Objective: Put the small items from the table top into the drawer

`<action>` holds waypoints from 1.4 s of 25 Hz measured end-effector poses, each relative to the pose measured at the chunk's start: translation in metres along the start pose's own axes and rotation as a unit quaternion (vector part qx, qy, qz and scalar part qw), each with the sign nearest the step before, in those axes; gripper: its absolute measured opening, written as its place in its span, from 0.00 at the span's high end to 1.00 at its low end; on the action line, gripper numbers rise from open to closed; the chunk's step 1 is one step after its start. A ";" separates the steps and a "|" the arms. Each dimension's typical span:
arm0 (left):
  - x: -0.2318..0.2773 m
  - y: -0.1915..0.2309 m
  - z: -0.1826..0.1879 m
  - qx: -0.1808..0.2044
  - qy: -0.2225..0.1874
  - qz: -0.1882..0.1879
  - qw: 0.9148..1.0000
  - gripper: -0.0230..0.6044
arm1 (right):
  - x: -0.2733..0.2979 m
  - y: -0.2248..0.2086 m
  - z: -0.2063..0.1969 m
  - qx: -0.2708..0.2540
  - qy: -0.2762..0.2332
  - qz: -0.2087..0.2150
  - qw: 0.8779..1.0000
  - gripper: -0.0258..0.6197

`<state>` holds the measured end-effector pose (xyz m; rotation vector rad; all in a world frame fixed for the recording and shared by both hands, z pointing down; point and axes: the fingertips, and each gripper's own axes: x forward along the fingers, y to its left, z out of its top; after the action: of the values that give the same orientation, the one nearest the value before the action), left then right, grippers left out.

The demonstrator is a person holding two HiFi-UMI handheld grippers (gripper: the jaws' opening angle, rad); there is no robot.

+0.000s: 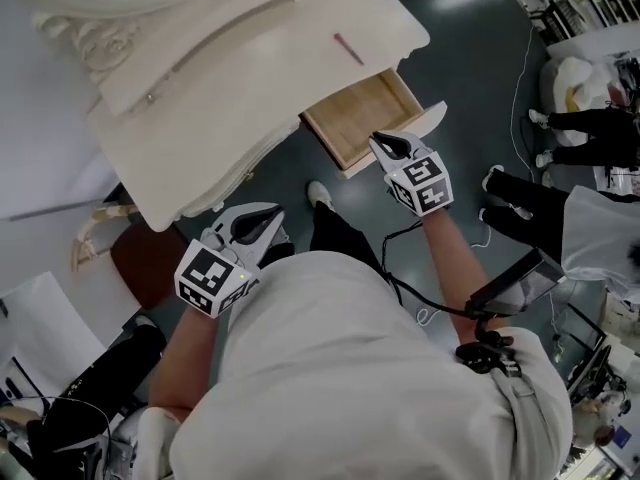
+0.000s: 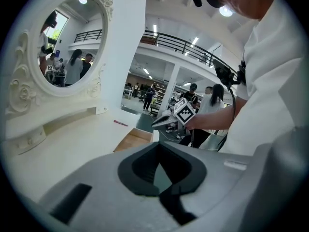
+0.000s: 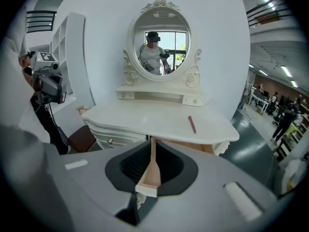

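Note:
A white dressing table [image 1: 210, 118] has its wooden drawer [image 1: 362, 118] pulled open at the right. On the table top lies a thin red stick [image 1: 348, 48], which also shows as the red stick [image 3: 191, 124] in the right gripper view. My right gripper [image 1: 392, 148] hovers just in front of the drawer's front edge. It is shut on a small wooden tool [image 3: 152, 170] with a thin handle and a flat wide end. My left gripper [image 1: 262, 224] hangs lower left, off the table's front, jaws closed with nothing between them.
An oval mirror [image 3: 161, 40] stands at the back of the table. A brown stool [image 1: 150, 258] sits on the floor at the left. People stand on the dark floor at the right [image 1: 560, 128], with a cable [image 1: 520, 78] trailing nearby.

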<state>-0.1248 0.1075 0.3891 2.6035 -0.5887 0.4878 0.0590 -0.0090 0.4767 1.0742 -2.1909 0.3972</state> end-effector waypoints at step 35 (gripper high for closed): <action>0.075 0.070 0.062 -0.091 0.016 0.200 0.975 0.96 | 0.243 -0.205 0.032 -0.004 0.069 0.037 0.997 0.82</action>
<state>-0.0790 -0.0035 0.3903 2.3014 -1.1013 0.5657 0.0984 -0.2952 0.6134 0.9345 -2.1118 0.4817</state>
